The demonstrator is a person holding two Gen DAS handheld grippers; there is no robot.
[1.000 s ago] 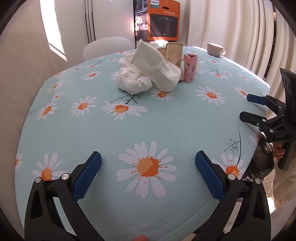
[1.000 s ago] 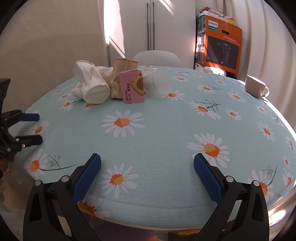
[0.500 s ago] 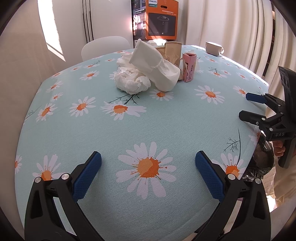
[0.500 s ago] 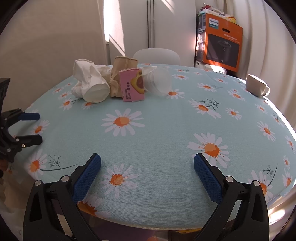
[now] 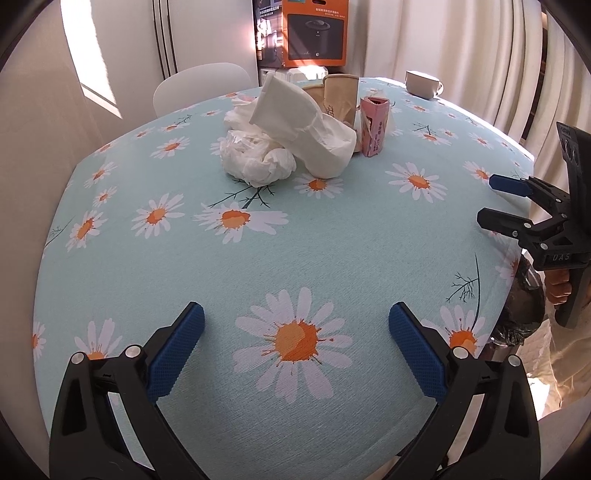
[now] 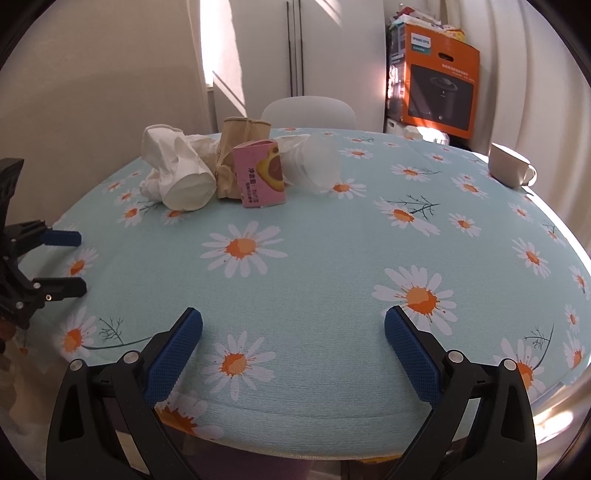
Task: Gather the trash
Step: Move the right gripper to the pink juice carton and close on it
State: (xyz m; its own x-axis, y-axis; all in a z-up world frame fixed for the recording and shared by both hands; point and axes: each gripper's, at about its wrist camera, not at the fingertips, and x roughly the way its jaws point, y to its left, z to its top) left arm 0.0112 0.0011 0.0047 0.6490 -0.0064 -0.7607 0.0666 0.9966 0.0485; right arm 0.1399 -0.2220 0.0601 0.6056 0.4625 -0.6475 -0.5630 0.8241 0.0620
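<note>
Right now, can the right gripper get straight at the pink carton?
Probably yes. The right gripper is open and empty, and only bare tablecloth lies between it and the pink carton, which stands at the pile's near edge, its printed face toward the fingers.

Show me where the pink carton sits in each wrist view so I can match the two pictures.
Left wrist: pink carton stands upper centre-right, narrow side facing, just right of the white paper cup.
Right wrist: pink carton upper left of centre, printed face showing, between the brown paper bag and the clear plastic cup.
Shared landmark: the orange box behind the table.
</note>
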